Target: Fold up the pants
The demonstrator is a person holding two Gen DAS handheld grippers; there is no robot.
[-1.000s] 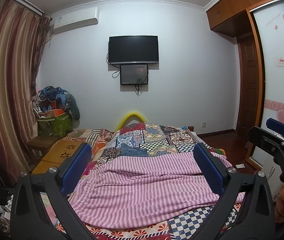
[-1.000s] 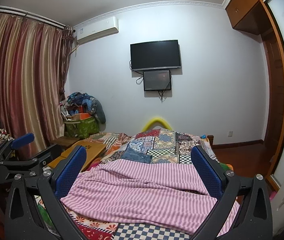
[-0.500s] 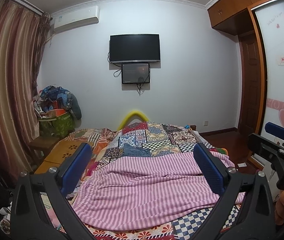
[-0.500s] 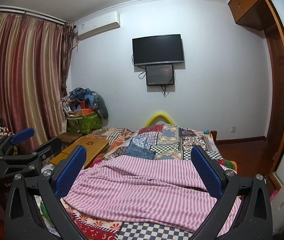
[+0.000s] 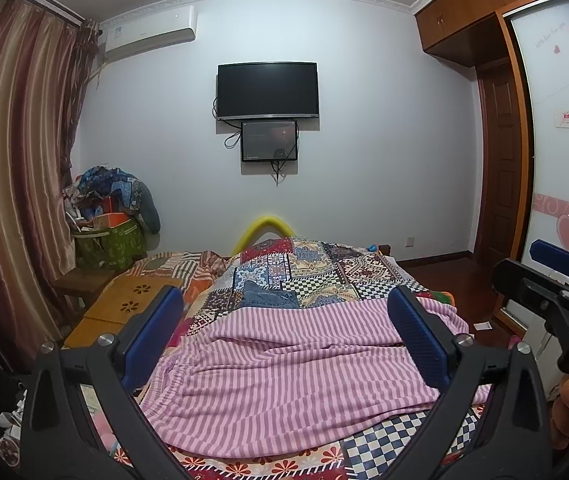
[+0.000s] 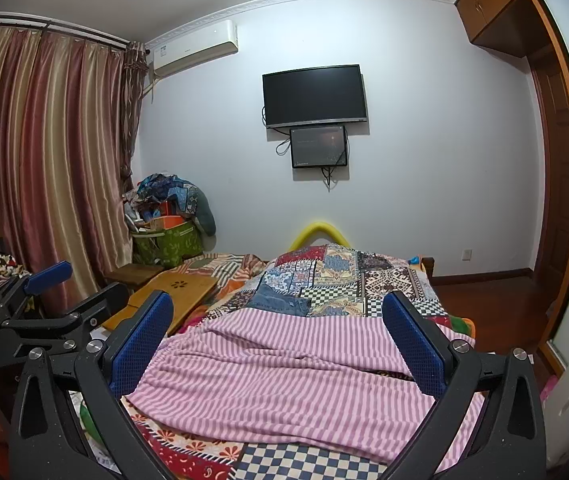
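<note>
The bed (image 5: 316, 268) fills the lower middle of both views, covered with a patchwork quilt (image 6: 336, 276) of checks and florals. Across its near end, in the lower centre of each frame, lie the pants (image 5: 296, 364), pink-and-white striped, spread out sideways and rumpled, with the gathered waistband toward the lower left and a dark fold toward the right. Just beyond their far edge a small piece of blue denim (image 5: 268, 296) rests on the quilt.

On the left of the frame hang striped red-and-gold curtains (image 6: 44, 152). A dark television (image 5: 267, 90) is mounted centre on the far wall with a smaller screen (image 5: 269, 141) below it, and an air conditioner (image 5: 150, 32) sits in the upper left. A wooden wardrobe (image 5: 492, 92) stands at the right. A heap of clutter over a green bin (image 5: 112, 236) sits at mid-left, and a low wooden board (image 5: 132, 300) lies beside the bed.

The left gripper (image 5: 284, 340) hovers above the pants, its blue-padded fingers (image 5: 154, 332) spread wide with nothing between them. The right gripper (image 6: 280, 340) is likewise held over the pants, fingers (image 6: 412, 344) wide apart and empty. Each gripper shows at the edge of the other's view.
</note>
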